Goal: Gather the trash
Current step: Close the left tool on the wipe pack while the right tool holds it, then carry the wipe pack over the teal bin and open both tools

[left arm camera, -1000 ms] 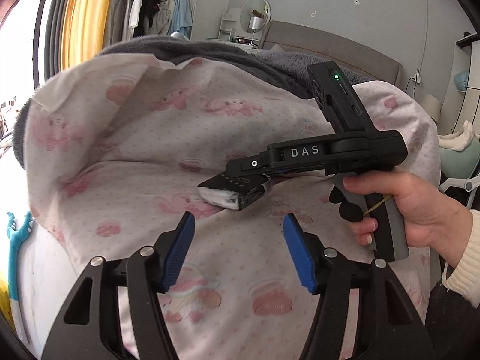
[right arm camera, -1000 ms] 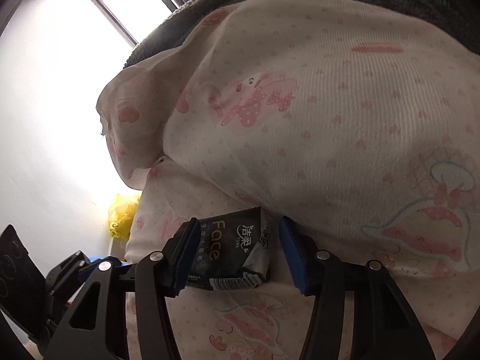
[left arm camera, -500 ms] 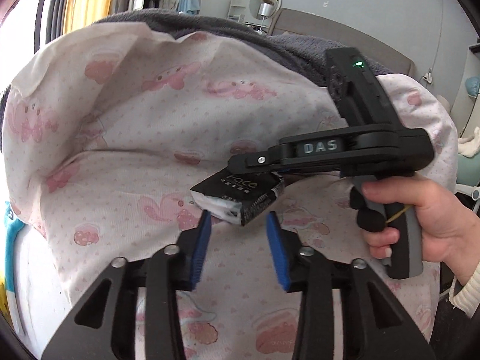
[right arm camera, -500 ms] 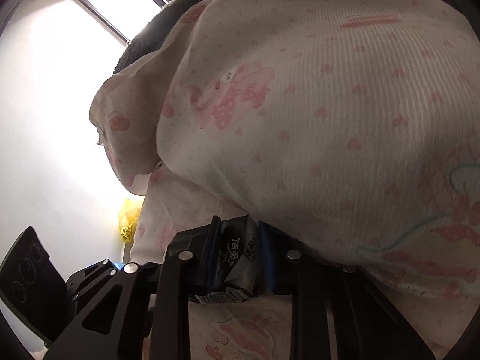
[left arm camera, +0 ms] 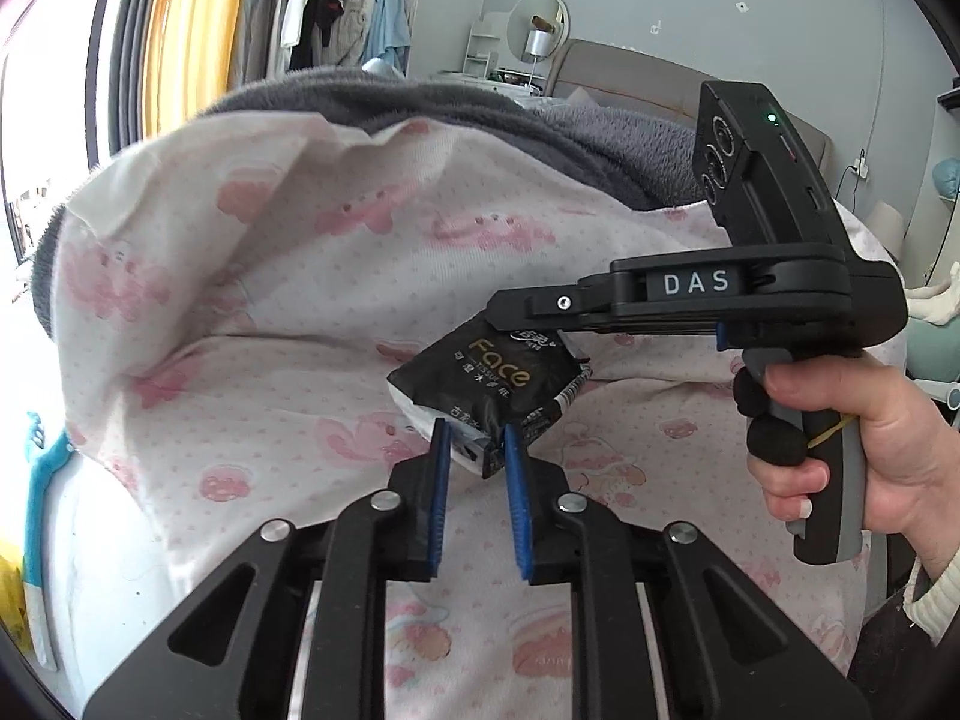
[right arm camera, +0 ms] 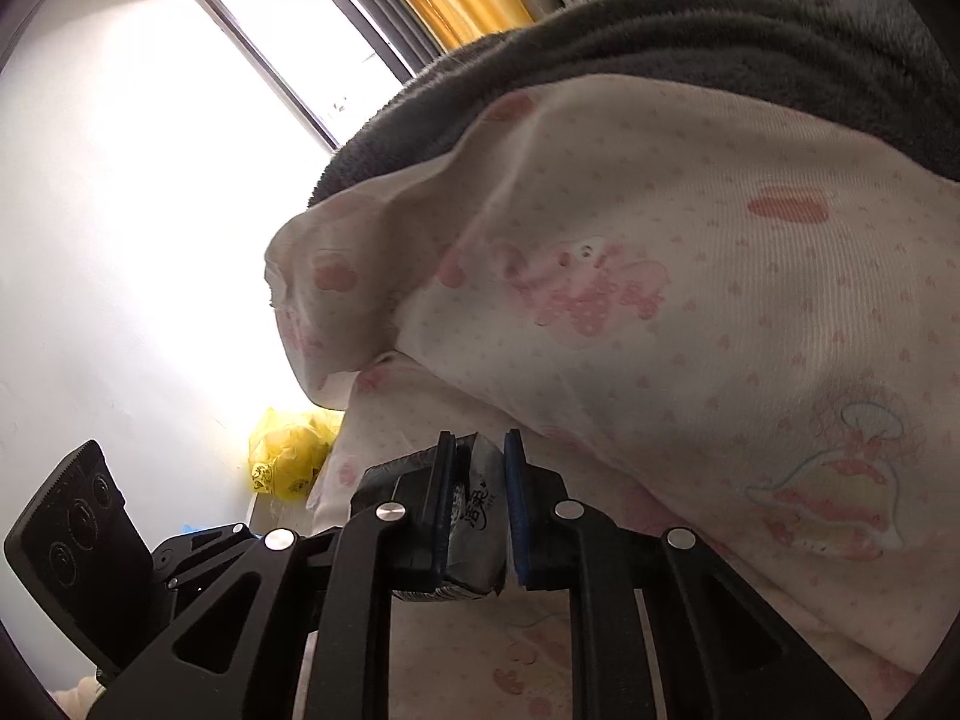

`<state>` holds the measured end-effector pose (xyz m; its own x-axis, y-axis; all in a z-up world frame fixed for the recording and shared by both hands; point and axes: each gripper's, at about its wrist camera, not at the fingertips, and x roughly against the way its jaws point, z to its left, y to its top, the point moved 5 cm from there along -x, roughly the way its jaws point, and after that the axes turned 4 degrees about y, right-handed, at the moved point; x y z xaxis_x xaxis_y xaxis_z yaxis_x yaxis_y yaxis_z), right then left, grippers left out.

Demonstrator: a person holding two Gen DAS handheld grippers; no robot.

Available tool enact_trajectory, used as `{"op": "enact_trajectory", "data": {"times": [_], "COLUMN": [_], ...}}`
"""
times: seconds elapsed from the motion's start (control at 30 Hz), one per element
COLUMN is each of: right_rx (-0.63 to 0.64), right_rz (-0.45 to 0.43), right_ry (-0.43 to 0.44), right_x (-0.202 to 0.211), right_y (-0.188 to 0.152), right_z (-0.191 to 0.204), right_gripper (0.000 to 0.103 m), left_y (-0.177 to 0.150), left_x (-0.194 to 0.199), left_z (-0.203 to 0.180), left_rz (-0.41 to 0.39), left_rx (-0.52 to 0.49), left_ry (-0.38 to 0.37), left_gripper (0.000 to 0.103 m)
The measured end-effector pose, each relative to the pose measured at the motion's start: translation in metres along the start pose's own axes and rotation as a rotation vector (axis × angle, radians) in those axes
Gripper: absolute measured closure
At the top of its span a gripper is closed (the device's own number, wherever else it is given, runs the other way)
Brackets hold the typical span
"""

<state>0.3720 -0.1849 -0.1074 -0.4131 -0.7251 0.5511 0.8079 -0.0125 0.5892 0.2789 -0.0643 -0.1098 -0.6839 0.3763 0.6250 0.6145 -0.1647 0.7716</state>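
Observation:
A black tissue pack printed "Face" hangs above the pink-patterned bedsheet. My right gripper is shut on the pack and holds it off the bed; in the left wrist view its black body comes in from the right, held by a hand. My left gripper has its blue pads closed in on the pack's lower corner, and they appear to pinch it.
A grey fleece blanket lies over the far side of the bed. A yellow plastic bag sits on the floor by the white wall. Curtains, hanging clothes and a headboard stand at the back.
My right gripper closed on the tissue pack and lifted it off the sheet. My left gripper narrowed from wide open and moved up onto the pack's lower corner.

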Motion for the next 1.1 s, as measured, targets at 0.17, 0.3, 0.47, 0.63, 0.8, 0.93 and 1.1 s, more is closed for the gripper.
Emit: {"op": "enact_trajectory", "data": {"times": [0.17,0.3,0.47,0.63,0.8,0.93,1.1], "right_rx": [0.029,0.031,0.025,-0.002,0.021,0.050,0.081], "right_rz": [-0.022,-0.035,-0.053,-0.061,-0.035,0.006,0.075], "right_ry": [-0.019,-0.005,0.001,0.002,0.000,-0.002,-0.005], "right_x": [0.007,0.013,0.022,0.030,0.023,0.007,-0.019], "right_y": [-0.007,-0.015,-0.031,-0.054,-0.074,-0.088,-0.105], "right_z": [0.023,0.041,0.061,0.079,0.108,0.130,0.154], "right_gripper": [0.087,0.087,0.088,0.088,0.088,0.088,0.089], "left_y": [0.001,-0.001,-0.008,-0.029,-0.057,-0.077,-0.101], "left_x": [0.023,0.041,0.057,0.075,0.092,0.107,0.126], "left_z": [-0.003,-0.002,-0.004,-0.010,-0.009,0.004,0.026], "left_rz": [-0.014,-0.026,-0.030,-0.010,0.024,0.035,0.046], "left_rx": [-0.022,-0.025,-0.028,-0.032,-0.038,0.002,0.041], "left_ry": [0.017,0.016,0.012,0.016,0.041,0.057,0.093], "left_gripper": [0.084,0.084,0.084,0.085,0.085,0.085,0.085]}}
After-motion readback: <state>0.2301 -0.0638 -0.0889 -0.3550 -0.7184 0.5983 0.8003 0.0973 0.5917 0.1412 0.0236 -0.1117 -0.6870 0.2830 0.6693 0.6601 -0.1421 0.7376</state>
